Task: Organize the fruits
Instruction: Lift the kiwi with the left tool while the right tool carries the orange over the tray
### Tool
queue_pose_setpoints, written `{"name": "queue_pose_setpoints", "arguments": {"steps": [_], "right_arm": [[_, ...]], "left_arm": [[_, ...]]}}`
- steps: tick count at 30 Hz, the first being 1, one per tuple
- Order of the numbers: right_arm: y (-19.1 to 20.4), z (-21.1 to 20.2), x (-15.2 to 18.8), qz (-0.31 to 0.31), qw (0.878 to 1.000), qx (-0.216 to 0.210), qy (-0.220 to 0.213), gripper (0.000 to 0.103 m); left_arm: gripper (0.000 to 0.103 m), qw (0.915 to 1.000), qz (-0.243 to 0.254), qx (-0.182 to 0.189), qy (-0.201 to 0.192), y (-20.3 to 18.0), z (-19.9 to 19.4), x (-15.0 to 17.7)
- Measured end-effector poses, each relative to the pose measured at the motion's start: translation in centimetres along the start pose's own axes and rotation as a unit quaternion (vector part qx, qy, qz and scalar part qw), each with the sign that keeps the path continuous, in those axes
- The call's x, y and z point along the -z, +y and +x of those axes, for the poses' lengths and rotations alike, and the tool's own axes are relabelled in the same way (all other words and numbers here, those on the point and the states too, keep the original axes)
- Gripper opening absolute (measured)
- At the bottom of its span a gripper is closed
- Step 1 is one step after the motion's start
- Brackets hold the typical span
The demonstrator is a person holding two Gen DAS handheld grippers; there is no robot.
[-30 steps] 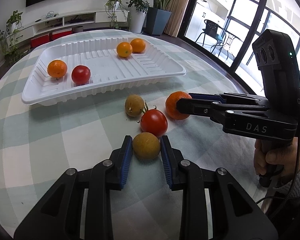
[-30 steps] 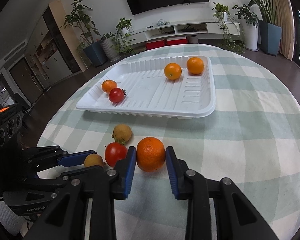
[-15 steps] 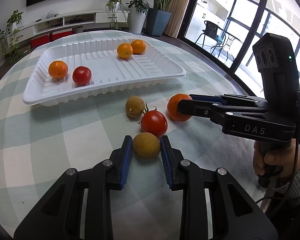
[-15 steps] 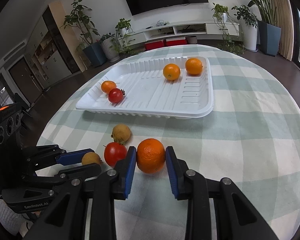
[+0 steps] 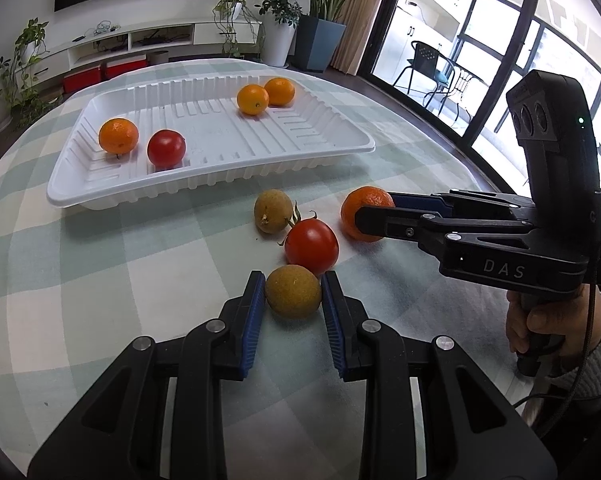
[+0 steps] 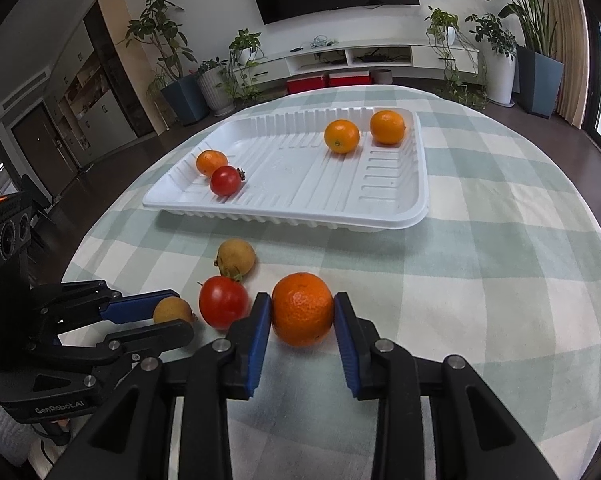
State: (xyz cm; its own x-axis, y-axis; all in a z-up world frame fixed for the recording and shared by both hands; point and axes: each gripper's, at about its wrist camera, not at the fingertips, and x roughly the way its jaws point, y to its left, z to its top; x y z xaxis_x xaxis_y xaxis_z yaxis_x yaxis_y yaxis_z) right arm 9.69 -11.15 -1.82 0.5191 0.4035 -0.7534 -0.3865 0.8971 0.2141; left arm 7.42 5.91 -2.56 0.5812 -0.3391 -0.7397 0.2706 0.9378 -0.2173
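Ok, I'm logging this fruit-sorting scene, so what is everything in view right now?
white ribbed plastic tray: one, on the table's far half.
small round oranges in tray: three; two at one end, one at the other.
small red tomato in tray: one, beside the lone orange.
large orange: one, on the cloth, between the right tool's pads.
stemmed red tomato: one, on the cloth.
brown round fruits: two; one loose near the tray, one between the left tool's pads.
green-and-white checked tablecloth: one, covering the round table.
left tool: black, blue pads, shut on the brown fruit.
right tool: black, blue pads, shut on the large orange.
hand: one, gripping the right tool's handle.
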Motion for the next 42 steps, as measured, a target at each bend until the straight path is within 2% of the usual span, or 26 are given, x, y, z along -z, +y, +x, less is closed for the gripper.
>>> {"name": "queue_pose_setpoints", "arguments": {"steps": [14, 29, 42], "right_arm": [[-1.2, -0.6, -0.1, 0.053, 0.997, -0.057, -0.007, 0.033], [-2.7, -1.3, -1.4, 0.116, 0.983, -0.134, -0.037, 0.033], [-3.4, -1.6, -3.4, 0.127, 0.979, -0.148, -0.061, 0.033]], "left_arm": [[0.027, 0.9999, -0.009, 0.001, -0.005, 0.5, -0.4, -0.2], [0.027, 0.9987, -0.034, 0.001, -0.039, 1.8, -2.1, -2.5], [0.027, 0.9975, -0.047, -0.004, -0.053, 2.8, -1.8, -4.9]]}}
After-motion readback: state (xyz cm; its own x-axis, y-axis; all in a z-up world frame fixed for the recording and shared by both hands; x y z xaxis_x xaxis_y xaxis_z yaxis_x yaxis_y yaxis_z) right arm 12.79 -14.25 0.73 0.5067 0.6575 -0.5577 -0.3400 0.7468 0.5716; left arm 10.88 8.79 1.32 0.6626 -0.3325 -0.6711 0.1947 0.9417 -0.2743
